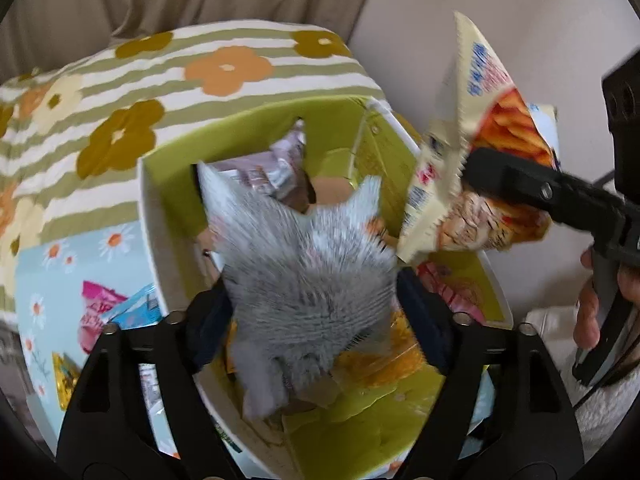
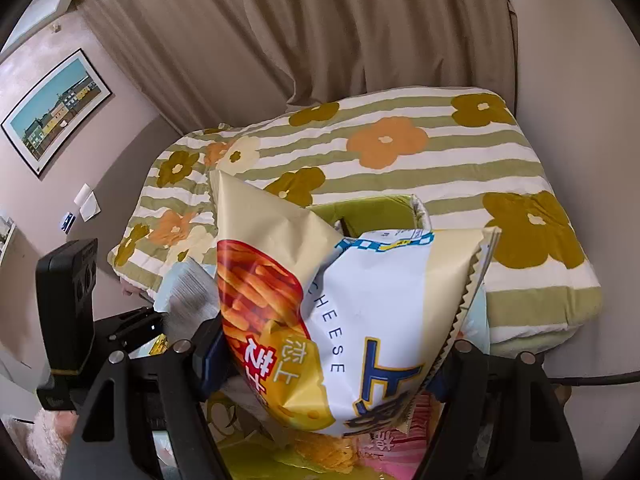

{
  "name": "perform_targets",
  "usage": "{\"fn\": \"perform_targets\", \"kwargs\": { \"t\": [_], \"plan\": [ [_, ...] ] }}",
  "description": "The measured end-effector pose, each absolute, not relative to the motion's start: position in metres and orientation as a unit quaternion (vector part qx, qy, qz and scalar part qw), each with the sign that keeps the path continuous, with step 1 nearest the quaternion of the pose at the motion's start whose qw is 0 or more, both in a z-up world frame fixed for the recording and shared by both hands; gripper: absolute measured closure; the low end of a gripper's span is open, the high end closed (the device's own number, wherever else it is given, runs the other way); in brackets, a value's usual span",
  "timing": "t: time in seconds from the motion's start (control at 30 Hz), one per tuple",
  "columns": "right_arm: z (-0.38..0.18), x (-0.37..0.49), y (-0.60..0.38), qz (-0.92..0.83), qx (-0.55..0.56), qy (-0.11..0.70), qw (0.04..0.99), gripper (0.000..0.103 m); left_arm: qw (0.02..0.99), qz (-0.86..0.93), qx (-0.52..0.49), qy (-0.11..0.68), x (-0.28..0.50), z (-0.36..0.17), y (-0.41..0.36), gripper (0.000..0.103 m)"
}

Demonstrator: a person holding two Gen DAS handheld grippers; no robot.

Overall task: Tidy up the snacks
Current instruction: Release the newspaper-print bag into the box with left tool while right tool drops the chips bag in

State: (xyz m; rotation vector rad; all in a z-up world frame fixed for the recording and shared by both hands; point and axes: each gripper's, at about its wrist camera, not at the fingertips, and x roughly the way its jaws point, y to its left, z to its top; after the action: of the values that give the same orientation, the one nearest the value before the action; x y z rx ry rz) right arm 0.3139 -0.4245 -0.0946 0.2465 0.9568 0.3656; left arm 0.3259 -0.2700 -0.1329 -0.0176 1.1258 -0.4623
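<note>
Snack packets crowd a green box [image 1: 168, 168] on a flowered quilt [image 1: 224, 68]. Directly above the box, a motion-blurred silver packet [image 1: 304, 268] sits between the left gripper's [image 1: 316, 308] spread fingers, which are not pressing it. At the box's right rim, the right gripper [image 2: 328, 360] pinches a cream cheese-stick bag [image 2: 360, 300]. More packets [image 1: 100, 304] lie left of the box.

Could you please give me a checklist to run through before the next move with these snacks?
1. Right gripper shut on cheese snack bag: ok.
2. Left gripper jaws spread: ok.
3. Silver packet free of the left jaws: cannot tell, it is blurred.
4. Silver packet above green box: ok.
5. Room in the green box for the cheese snack bag: cannot tell.
</note>
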Motion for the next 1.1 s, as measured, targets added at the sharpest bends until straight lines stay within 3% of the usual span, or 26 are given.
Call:
{"fn": "perform_targets", "kwargs": {
  "t": [0.03,0.07,0.6,0.7,0.77,0.9,1.1],
  "plan": [
    [-0.096,0.315,-0.426,0.174,0.121,0.457,0.864,0.031,0.823,-0.210,0.003,0.527,0.325,-0.134,-0.272,0.003],
    [-0.097,0.317,-0.427,0.172,0.124,0.458,0.863,0.031,0.827,-0.204,0.012,0.524,0.322,-0.133,-0.272,0.000],
    [-0.111,0.331,-0.416,0.166,0.138,0.473,0.854,0.031,0.837,-0.173,-0.017,0.520,0.301,-0.131,-0.219,0.000],
    [-0.108,0.332,-0.411,0.168,0.138,0.455,0.864,0.017,0.841,-0.169,-0.022,0.514,0.296,-0.128,-0.212,0.000],
    [-0.102,0.329,-0.409,0.159,0.138,0.429,0.878,0.002,0.843,-0.166,-0.022,0.512,0.294,-0.126,-0.208,0.000],
    [-0.093,0.314,-0.409,0.152,0.129,0.397,0.896,0.001,0.846,-0.161,-0.027,0.508,0.287,-0.123,-0.203,0.000],
    [-0.088,0.291,-0.412,0.151,0.110,0.413,0.891,0.001,0.852,-0.153,-0.034,0.500,0.271,-0.118,-0.199,0.000]
  ]
}}
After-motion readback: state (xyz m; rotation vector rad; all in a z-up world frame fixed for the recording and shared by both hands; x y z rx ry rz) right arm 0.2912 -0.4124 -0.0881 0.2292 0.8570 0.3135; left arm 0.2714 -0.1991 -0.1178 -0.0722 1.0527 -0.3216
